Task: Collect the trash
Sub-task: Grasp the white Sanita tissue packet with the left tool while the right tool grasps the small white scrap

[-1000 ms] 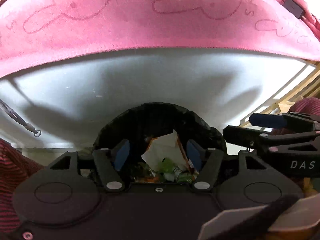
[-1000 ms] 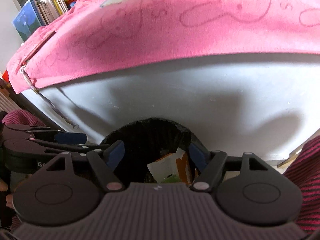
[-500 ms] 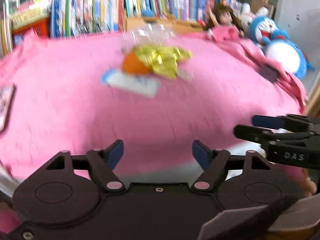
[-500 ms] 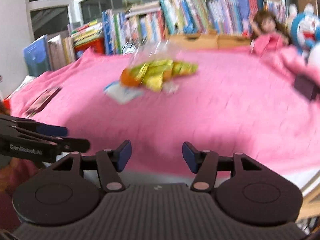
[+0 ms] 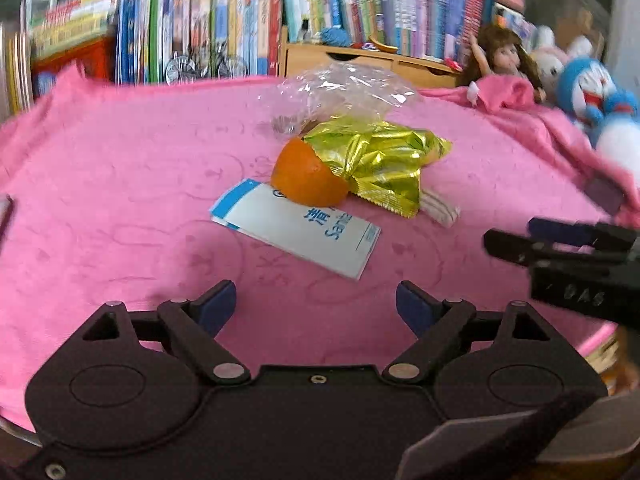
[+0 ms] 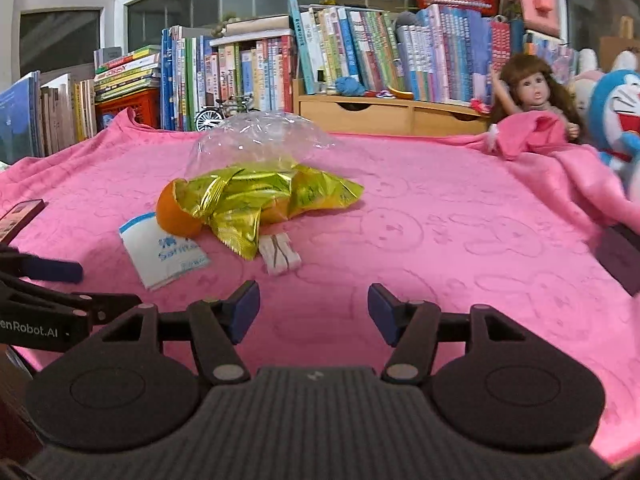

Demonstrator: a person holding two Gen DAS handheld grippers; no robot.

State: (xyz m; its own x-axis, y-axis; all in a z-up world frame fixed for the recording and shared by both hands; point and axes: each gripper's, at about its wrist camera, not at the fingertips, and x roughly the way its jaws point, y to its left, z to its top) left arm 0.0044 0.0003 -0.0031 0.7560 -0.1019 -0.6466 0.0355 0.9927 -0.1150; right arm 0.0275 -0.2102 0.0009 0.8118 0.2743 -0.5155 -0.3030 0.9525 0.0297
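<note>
L gripper (image 5: pixel 316 306): jaws opening, nothing btwn
R gripper (image 6: pixel 314 312): parted, empty
Foil wrapper (image 5: pixel 380 160), frame centre: light, crinkly, slippery; pinch flat edge

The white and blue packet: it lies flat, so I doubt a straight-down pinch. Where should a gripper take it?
Probably the packet's free near corner, from the front: the far end tucks under the orange. The left gripper, empty and opening, sits nearest.

Pink blanket (image 6: pixel 460 208); books (image 6: pixel 360 52) behind; doll (image 6: pixel 528 88), blue plush (image 6: pixel 616 112) right.
</note>
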